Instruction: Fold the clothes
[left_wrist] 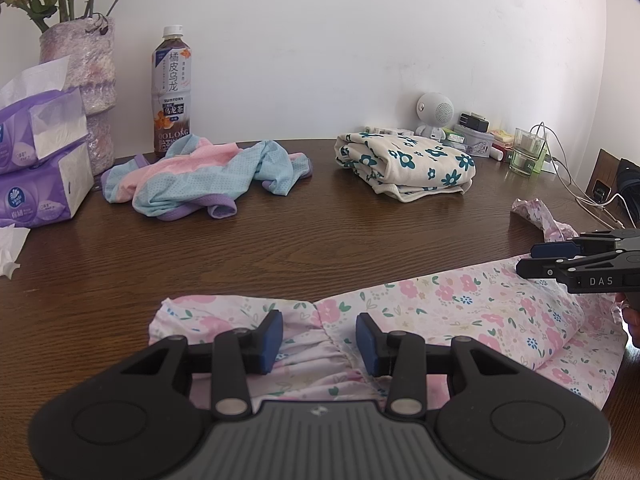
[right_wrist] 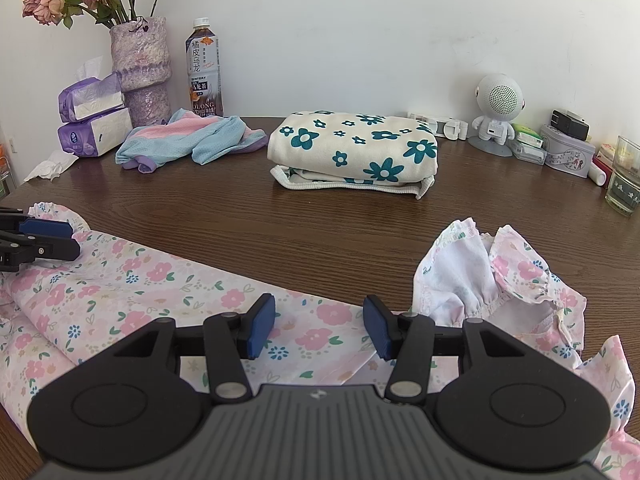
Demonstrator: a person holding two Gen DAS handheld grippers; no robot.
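Pink floral garment (right_wrist: 132, 280) lay spread along the near edge of the table (left_wrist: 320, 240), partly folded into a long band. One ruffled sleeve or cuff end (right_wrist: 492, 276) was bunched and turned inside out at the right; the other gathered end (left_wrist: 192, 312) sat at the left.

Left gripper (left_wrist: 319, 340) hovered low over the gathered seam near the left end. The jaws stood partly open with cloth visible below and between them, but the pads did not appear to press on it. Right gripper (right_wrist: 319, 330) was placed the same way over the middle of the band: jaws partly apart, nothing clamped. In the left view it came in from the side (left_wrist: 538, 260), above the cloth.

Judgement: the two grippers were spaced along the band so that each could take one end of the next fold line. The crumpled right sleeve probably needed flattening first, or it would bulk up the fold.

A cream garment with teal flowers (right_wrist: 356, 152) sat folded at the back of the table, likely finished and parked clear of the work area. A blue-and-pink mesh piece (left_wrist: 200, 176) lay in a loose heap beside the tea bottle (left_wrist: 171, 92), seemingly waiting its turn. Tissue packs (left_wrist: 40, 160), vase (right_wrist: 144, 68) and small speaker (right_wrist: 498, 108) lined the wall, well apart from the garment.
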